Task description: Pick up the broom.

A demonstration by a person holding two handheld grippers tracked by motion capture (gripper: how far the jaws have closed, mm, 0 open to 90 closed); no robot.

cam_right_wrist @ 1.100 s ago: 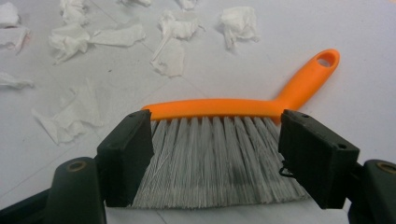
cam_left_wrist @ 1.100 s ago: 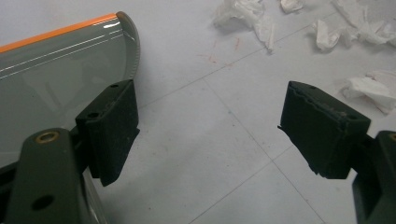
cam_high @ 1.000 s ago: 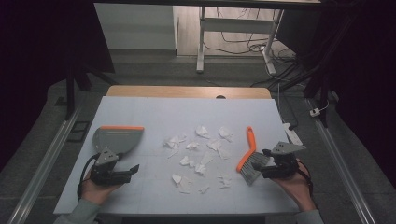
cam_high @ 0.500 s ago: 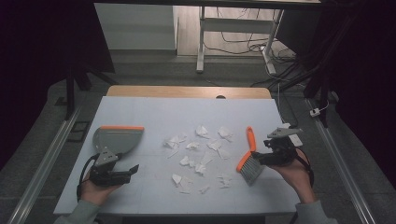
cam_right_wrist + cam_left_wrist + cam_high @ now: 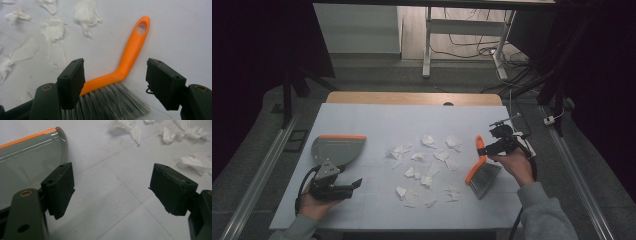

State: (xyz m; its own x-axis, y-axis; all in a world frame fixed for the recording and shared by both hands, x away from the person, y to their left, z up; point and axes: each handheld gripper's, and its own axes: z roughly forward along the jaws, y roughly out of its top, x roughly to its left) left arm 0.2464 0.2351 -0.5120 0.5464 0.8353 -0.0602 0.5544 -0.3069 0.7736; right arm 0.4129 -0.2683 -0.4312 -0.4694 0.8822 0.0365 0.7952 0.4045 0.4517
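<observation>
My left gripper (image 5: pixel 343 188), jaws spread and grasping nothing, rests near the table's (image 5: pixel 377 117) front edge, just short of the grey dustpan (image 5: pixel 337 150) with its orange lip. My right gripper (image 5: pixel 484 148), jaws likewise parted and empty, hovers over the brush (image 5: pixel 125 67), which lies flat at the table's right: grey bristles nearest me, orange handle angling away. Between dustpan and brush, torn paper scraps (image 5: pixel 427 167) lie scattered across mid-table.
</observation>
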